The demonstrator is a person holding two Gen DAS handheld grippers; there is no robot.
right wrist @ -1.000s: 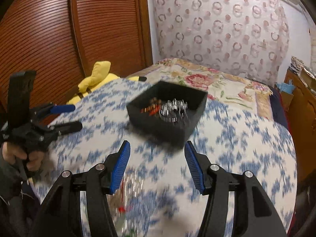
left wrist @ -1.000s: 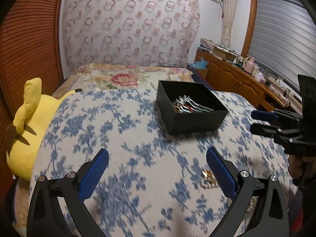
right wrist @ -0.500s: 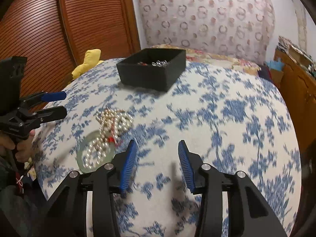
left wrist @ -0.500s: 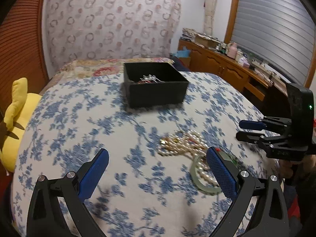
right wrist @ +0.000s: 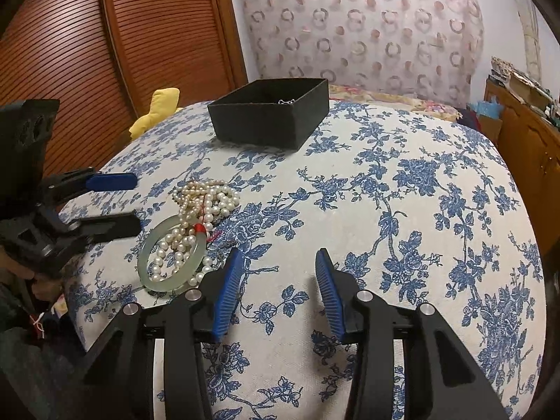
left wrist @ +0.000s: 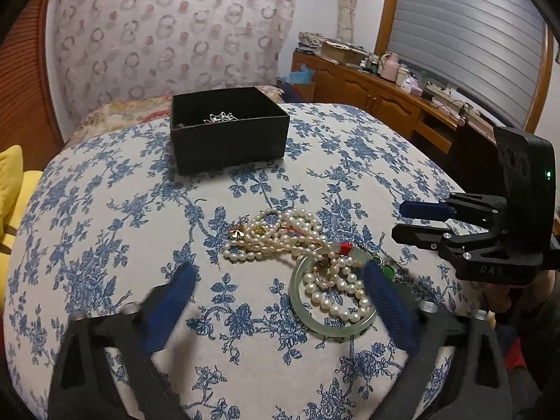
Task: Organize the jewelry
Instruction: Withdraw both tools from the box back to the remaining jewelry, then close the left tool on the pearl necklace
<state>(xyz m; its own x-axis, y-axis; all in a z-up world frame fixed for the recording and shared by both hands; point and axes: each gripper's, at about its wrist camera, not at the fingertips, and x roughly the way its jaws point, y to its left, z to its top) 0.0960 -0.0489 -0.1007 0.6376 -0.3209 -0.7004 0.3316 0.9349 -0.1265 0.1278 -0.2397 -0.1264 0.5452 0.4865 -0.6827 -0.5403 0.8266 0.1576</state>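
Our left gripper [left wrist: 276, 301], empty, is closing around the pile; the right [right wrist: 276, 290] stands half-open. We'd grip the stiff, slippery bangle [left wrist: 332, 294] by its rim; pearls [left wrist: 276, 234] slump.

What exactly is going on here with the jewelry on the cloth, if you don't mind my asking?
A person is sorting jewelry with a gripper in each hand. A tangle of pearl strands and a pale green bangle lie on the blue-flowered cloth; the black box behind already holds some silver pieces. The left gripper hovers over the pile, jaws closing with nothing between them yet. The right gripper waits beside it, empty.
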